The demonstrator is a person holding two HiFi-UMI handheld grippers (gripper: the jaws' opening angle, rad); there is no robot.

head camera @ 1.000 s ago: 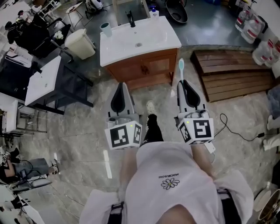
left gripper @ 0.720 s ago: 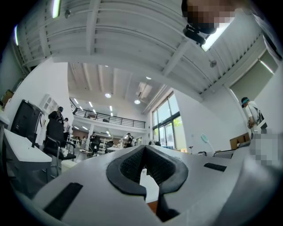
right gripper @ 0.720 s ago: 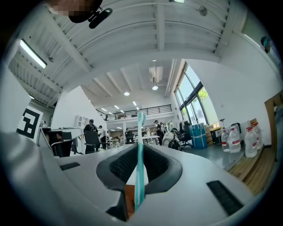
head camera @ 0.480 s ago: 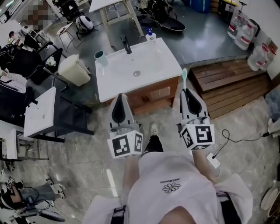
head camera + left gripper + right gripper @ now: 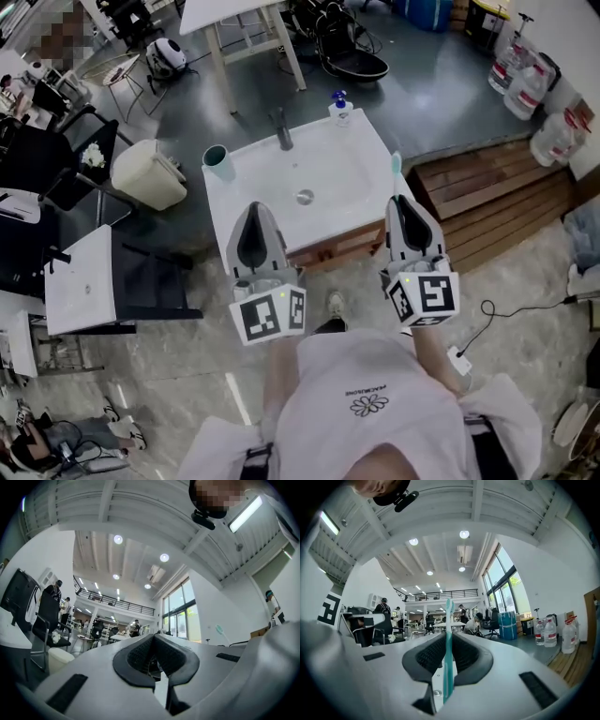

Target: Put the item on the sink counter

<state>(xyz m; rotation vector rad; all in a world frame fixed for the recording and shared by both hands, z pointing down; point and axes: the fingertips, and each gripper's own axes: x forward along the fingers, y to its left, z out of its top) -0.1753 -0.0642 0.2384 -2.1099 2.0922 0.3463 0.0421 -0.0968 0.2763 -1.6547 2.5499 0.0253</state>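
A teal toothbrush [image 5: 448, 639] stands upright between the pads of my right gripper [image 5: 448, 637], which is shut on its handle. In the head view its brush head [image 5: 396, 164] sticks out past the right gripper [image 5: 401, 201], over the right front corner of the white sink counter [image 5: 361, 202]. My left gripper [image 5: 253, 210] hovers over the counter's front left part. In the left gripper view that gripper [image 5: 153, 637] points up and out into the room, shut, with nothing between its pads.
On the counter stand a teal cup [image 5: 217, 161] at the back left, a black faucet [image 5: 281, 129] and a soap bottle [image 5: 338, 108]. A beige bin [image 5: 145, 174] sits left of the sink, a wooden platform [image 5: 487, 187] to the right. A cable [image 5: 497, 305] lies on the floor.
The sink counter has come closer in the head view. Both grippers, earlier short of the cabinet front, are now over the counter's front edge. The toothbrush stays gripped.
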